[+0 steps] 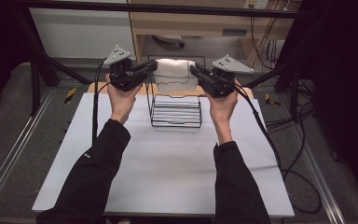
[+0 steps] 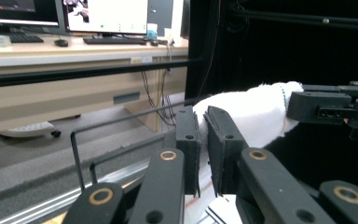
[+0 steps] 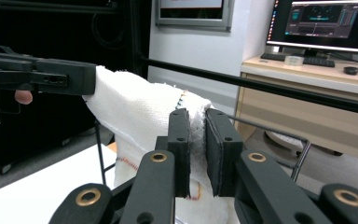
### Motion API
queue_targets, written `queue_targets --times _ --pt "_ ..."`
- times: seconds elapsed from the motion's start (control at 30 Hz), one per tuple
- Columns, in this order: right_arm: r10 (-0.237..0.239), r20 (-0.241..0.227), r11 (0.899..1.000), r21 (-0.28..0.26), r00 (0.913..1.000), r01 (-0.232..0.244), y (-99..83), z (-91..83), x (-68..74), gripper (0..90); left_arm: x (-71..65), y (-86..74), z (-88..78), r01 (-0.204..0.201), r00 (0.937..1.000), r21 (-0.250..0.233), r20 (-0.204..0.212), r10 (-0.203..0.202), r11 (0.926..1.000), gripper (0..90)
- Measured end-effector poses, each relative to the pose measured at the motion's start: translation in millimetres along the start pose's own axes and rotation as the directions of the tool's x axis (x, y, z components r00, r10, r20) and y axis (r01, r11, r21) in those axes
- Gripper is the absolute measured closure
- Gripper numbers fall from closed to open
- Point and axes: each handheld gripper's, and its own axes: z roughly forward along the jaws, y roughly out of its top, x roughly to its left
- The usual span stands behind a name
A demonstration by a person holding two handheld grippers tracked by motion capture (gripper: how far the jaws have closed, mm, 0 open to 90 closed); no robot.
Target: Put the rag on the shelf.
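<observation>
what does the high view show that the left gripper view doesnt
The high view alone shows both forearms in black sleeves, the pale table top and the whole wire rack.

The left gripper view alone shows a desk with a keyboard and a monitor.

Both show the white towel, pinched at one end by the left hand-held gripper and at the other by the right hand-held gripper.
</observation>
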Motion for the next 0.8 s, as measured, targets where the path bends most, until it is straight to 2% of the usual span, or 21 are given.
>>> queue_targets --times 0.13,0.23,0.5,0.63,0.8 --pt "-0.009 -0.010 1.000 0.012 0.9999 0.010 -3.7 -3.8 2.0 81.2 -2.7 -3.7 -3.3 0.001 1.0000 0.029 0.007 -0.001 0.9996 82.0" --pt "-0.010 -0.017 1.000 0.021 0.9998 0.011 -6.8 -6.0 2.9 81.3 -5.9 -6.7 -5.5 -0.015 0.9999 0.049 0.007 0.015 0.9987 81.5" --pt "-0.024 -0.035 0.999 0.040 0.9991 0.025 -15.0 -9.8 4.7 81.9 -8.1 -16.5 -9.0 -0.011 0.9996 0.083 0.025 0.009 0.9965 80.0" --pt "-0.030 -0.040 0.999 0.043 0.9988 0.032 -18.1 -9.3 4.8 82.1 -6.2 -13.4 -12.7 0.004 0.9992 0.089 0.039 -0.007 0.9961 77.0" --pt "-0.030 -0.045 0.998 0.047 0.9985 0.032 -21.8 -10.0 3.9 82.3 -5.4 -2.1 -18.9 0.014 0.9996 0.082 0.025 -0.016 0.9965 74.7"
